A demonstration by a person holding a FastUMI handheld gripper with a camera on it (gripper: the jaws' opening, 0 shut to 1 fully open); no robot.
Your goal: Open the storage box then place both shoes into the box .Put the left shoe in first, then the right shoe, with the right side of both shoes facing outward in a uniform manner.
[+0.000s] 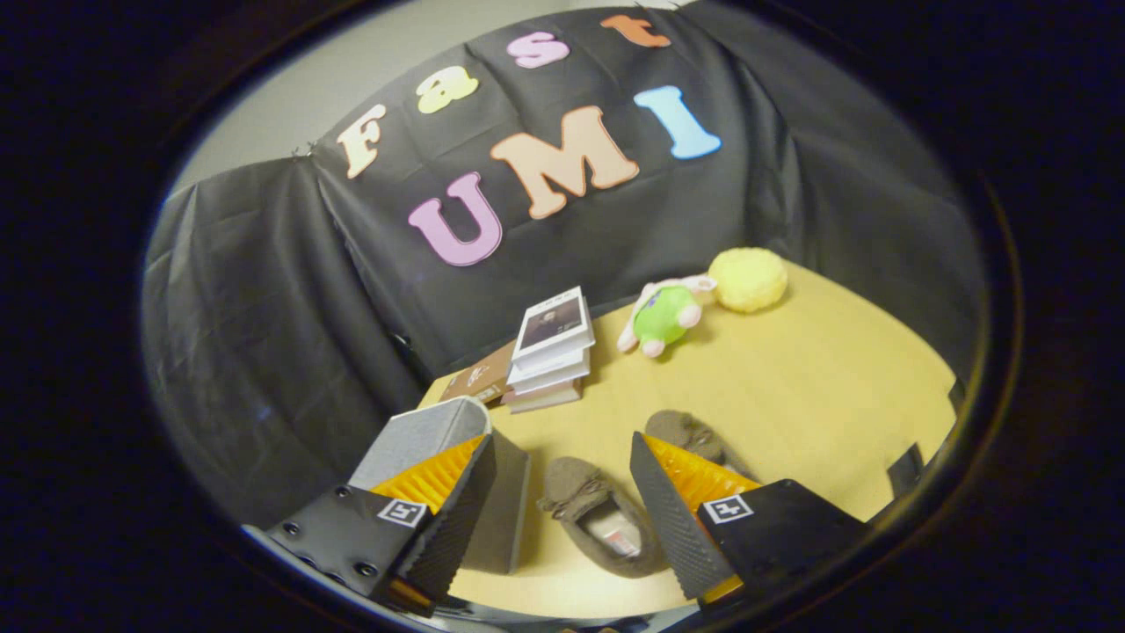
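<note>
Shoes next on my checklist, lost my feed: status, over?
Gripper open, holding nothing. Storage box shut, behind the left finger. One shoe between fingers, other shoe beyond the right finger. Nothing blocking.

We worked in a staged recording booth, not a real home: black cloth [290, 308] walled a yellow tabletop [826, 396], where a book stack [552, 352], a green plush toy [664, 316] and a yellow plush ball [748, 279] sat at the far side.
</note>
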